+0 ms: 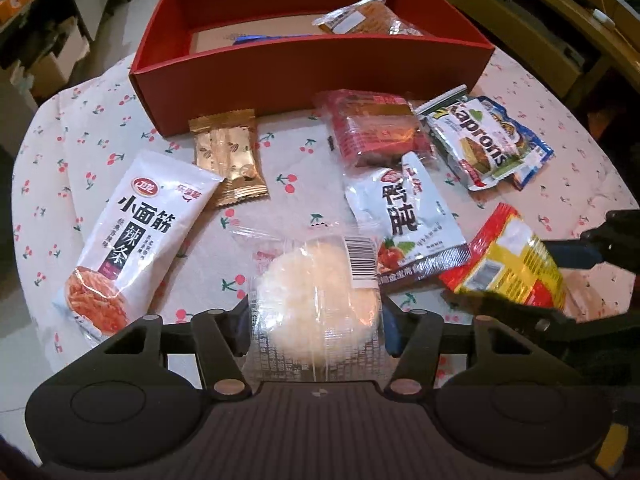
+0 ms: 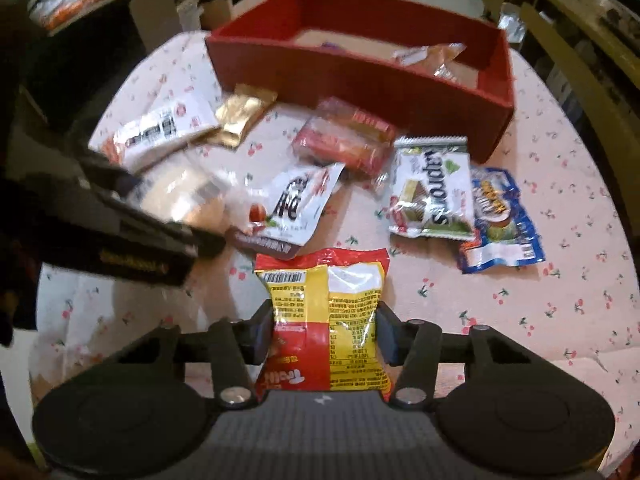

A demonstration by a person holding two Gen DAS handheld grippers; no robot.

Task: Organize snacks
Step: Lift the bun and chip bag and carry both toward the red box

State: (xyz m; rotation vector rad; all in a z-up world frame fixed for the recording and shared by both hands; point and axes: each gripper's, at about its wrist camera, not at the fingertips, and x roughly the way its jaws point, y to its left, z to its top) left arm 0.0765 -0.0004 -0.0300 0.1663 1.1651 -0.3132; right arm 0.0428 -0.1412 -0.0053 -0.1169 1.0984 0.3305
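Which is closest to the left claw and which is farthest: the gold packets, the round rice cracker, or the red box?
In the left wrist view:
1. Round rice cracker, gripped between the left claw's fingers.
2. Gold packets, farther out on the tablecloth, left of centre.
3. Red box, at the far end of the table, behind the gold packets.

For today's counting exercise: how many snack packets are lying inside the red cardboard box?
1 for certain: a clear-wrapped brown pastry packet at the right end of the red cardboard box. A blue item shows near the middle; the front wall may hide others.
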